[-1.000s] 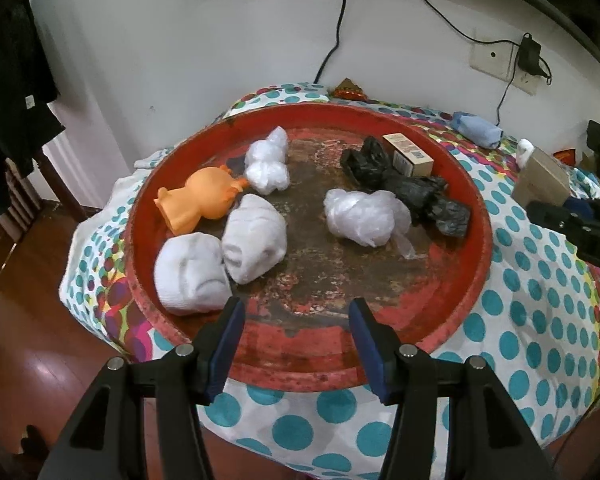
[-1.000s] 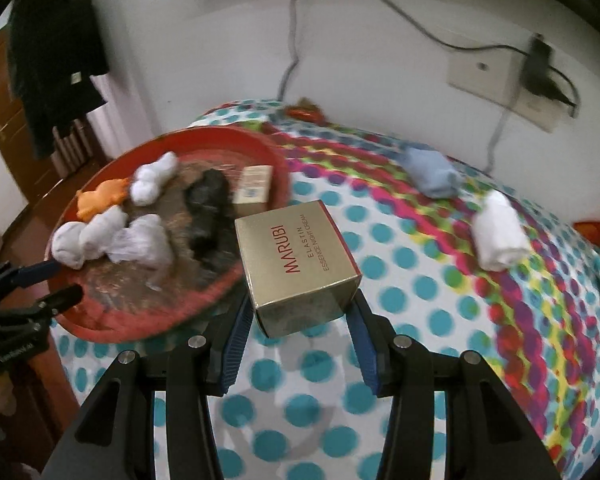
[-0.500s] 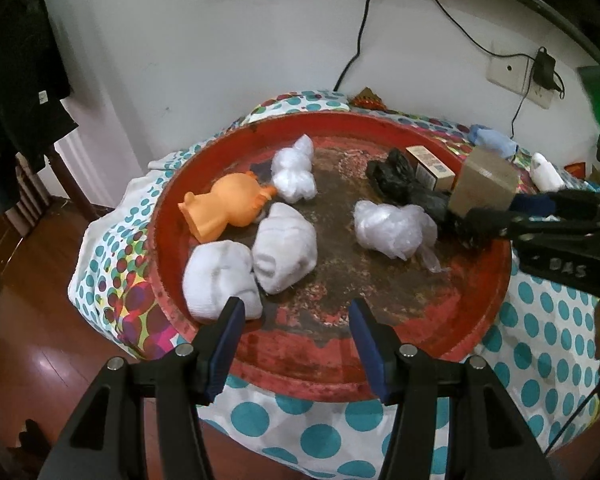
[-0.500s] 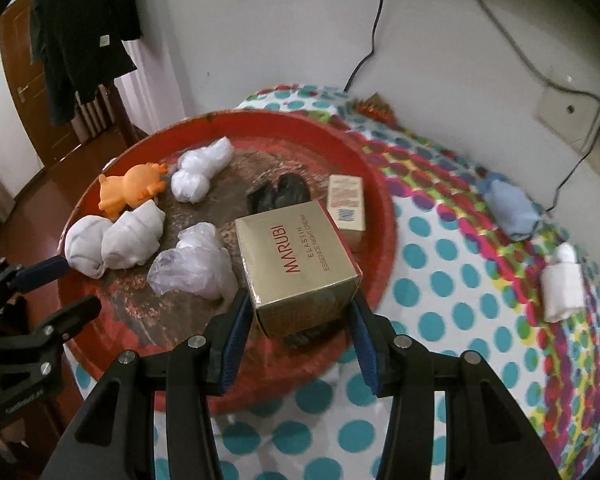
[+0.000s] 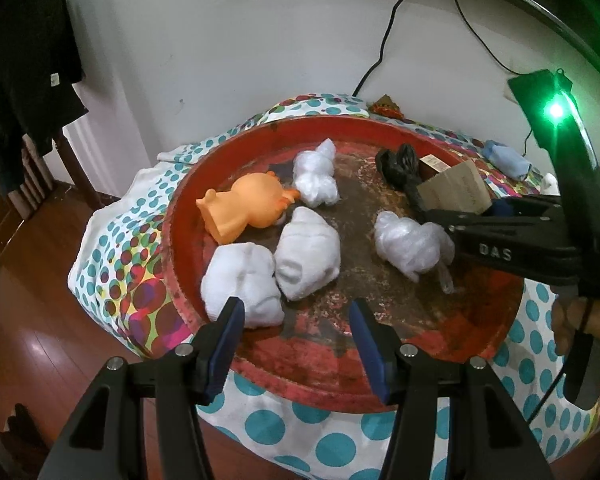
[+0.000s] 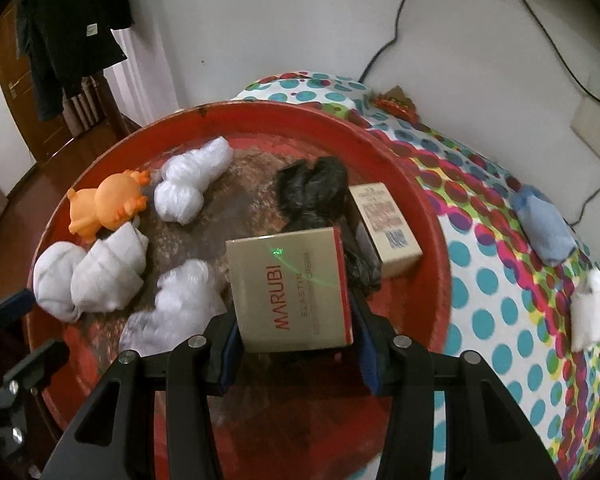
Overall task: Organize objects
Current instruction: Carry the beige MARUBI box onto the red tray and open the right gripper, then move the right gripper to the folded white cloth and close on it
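Note:
My right gripper [image 6: 296,346] is shut on a gold MARUBI box [image 6: 290,288] and holds it over the right part of the round red tray [image 6: 416,184]. The box also shows in the left wrist view [image 5: 456,194], held above the tray [image 5: 340,384]. In the tray lie an orange toy [image 5: 246,210], two white cloth bundles [image 5: 276,272], two white plastic bags [image 5: 410,244], a black bag [image 6: 314,190] and a small box [image 6: 386,228]. My left gripper [image 5: 296,344] is open and empty at the tray's near rim.
The tray sits on a polka-dot cloth [image 6: 500,320]. A blue cloth [image 6: 544,228] and a white roll [image 6: 588,310] lie on the cloth to the right. A wall with cables and a socket [image 6: 596,128] is behind. Wooden floor [image 5: 24,320] lies at the left.
My right gripper has carried the MARUBI box leftward from over the cloth to over the tray. My left gripper has stayed open by the tray's near rim.

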`<state>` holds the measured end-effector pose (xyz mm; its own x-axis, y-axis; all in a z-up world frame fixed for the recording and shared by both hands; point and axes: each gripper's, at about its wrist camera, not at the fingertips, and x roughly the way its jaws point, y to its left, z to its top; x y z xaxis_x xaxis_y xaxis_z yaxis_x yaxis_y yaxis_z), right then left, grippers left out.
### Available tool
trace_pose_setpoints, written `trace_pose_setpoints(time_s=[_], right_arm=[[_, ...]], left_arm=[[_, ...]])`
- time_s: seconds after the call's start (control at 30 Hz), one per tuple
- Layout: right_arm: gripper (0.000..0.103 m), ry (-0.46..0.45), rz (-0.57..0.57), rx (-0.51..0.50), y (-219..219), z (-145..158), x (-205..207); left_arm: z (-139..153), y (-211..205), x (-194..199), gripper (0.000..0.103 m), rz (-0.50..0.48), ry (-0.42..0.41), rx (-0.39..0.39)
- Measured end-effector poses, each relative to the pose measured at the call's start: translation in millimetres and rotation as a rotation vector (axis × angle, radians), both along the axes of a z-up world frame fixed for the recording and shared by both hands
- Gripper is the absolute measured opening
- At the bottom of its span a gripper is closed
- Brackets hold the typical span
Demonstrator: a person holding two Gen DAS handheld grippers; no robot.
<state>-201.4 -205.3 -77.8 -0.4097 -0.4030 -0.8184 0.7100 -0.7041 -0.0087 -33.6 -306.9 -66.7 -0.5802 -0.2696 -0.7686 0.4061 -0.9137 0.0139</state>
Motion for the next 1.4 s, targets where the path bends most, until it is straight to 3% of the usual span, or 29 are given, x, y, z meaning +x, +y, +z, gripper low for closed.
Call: trace_pose_setpoints(time_s=[0.4, 0.8, 1.1, 1.4], right_arm=[[0.045, 0.010, 0.023, 0.014, -9.9, -2.9, -1.5], [0.054, 0.017, 0.007, -0.061, 23.4, 22.1, 8.1], [0.062, 0.038, -0.092, -0.117, 91.0, 35.1, 1.7], [0.065, -0.008, -0.344, -0.101, 210.3, 1.1, -36.9]], left_arm=[[-2.7, 2.5, -1.9, 0.056, -0.015, -0.010, -0.006], [-4.8, 8.3, -3.6, 0.056, -0.030, -0.022, 0.003], [-6.4, 16.0, -5.1, 0.056, -0.045, -0.034, -0.020], [-8.9, 28.8, -7.7, 0.056, -0.069, -0.047, -0.054]])
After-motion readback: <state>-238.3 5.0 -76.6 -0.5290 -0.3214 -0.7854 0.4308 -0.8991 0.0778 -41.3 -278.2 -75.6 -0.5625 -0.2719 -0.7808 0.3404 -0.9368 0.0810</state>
